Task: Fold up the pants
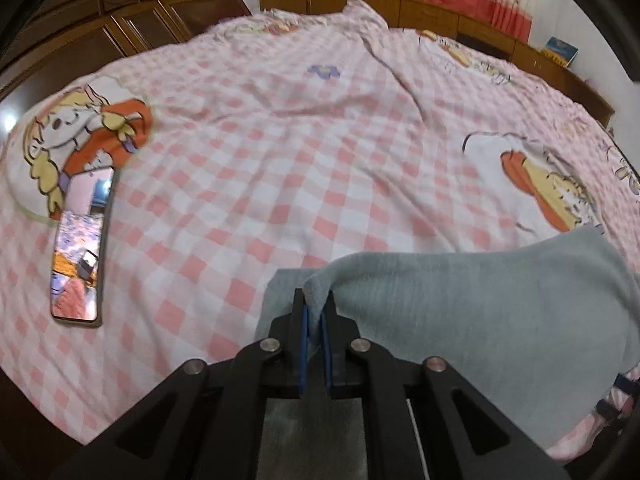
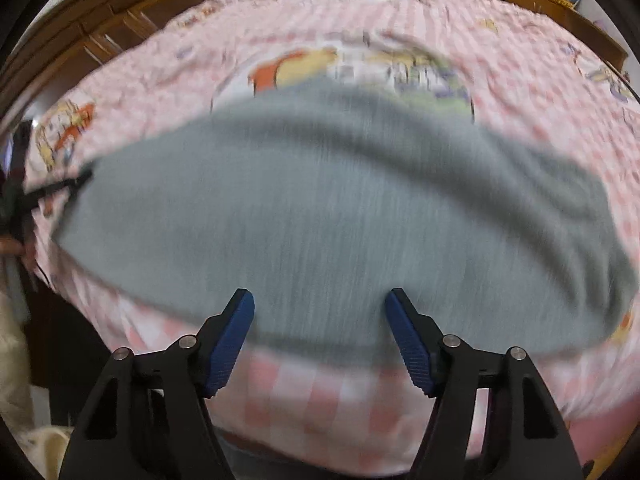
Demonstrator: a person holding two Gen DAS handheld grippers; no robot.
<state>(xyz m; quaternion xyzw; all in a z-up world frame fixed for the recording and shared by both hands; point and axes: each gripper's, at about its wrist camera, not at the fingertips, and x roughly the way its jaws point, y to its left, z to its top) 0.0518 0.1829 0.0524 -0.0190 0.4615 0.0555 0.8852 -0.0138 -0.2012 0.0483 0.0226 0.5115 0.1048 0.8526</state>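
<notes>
No readable words, numbers, labels or brand marks appear in either view. The pink checked bedsheet (image 1: 304,168) carries only cartoon figures and a small purple flower, with no lettering. On the wooden ledge beyond the far right side of that bedsheet stands a blue box (image 1: 562,51), and its printing is too small and blurred to make out.

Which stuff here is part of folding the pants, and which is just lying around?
Part of the job:
pants, grey, spread on the bed
left gripper, shut on a corner of the pants
right gripper, open above the near edge

Just lying about:
phone on the bedsheet
wardrobe
</notes>
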